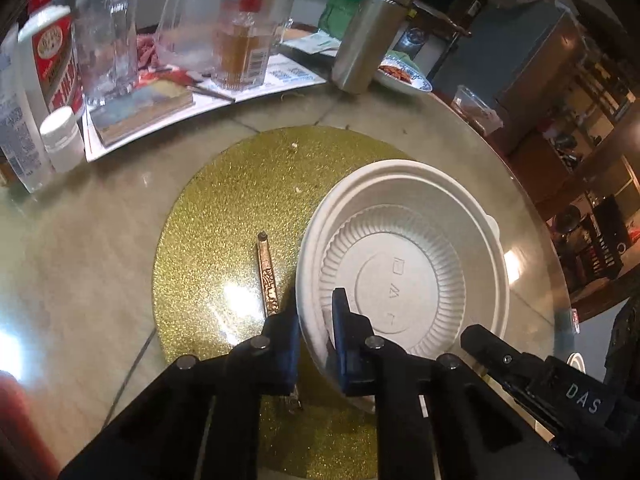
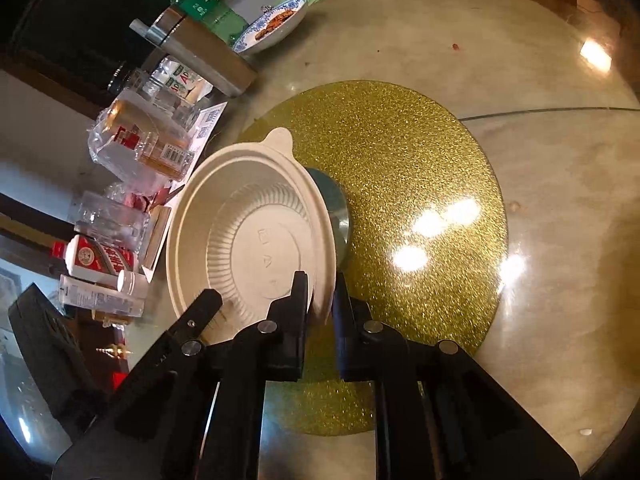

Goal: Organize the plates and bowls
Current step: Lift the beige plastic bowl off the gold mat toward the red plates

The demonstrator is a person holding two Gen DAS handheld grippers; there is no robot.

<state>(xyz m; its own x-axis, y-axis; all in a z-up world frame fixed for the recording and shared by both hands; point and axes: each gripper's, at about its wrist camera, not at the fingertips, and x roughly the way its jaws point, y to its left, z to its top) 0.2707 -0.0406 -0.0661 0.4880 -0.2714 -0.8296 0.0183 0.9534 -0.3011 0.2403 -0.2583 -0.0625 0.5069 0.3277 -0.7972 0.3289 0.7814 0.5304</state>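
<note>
A white disposable bowl (image 1: 400,276) with a ribbed inner wall stands on a round gold glitter mat (image 1: 224,208). My left gripper (image 1: 316,308) is shut on the bowl's near left rim, one finger inside and one outside. In the right wrist view the same bowl (image 2: 248,240) lies at the mat's (image 2: 400,160) left side, its tab pointing away. My right gripper (image 2: 320,288) is shut on the near right rim. Each view shows the other gripper's tip beside the bowl: the right gripper's finger (image 1: 480,340) and the left gripper's finger (image 2: 204,304).
A thin ornate metal bar (image 1: 268,276) lies on the mat left of the bowl. Bottles, glasses and a steel flask (image 1: 368,36) crowd the far side of the glass table. A blue-patterned plate of food (image 1: 404,74) and a plastic cup (image 1: 476,110) sit near the far right edge.
</note>
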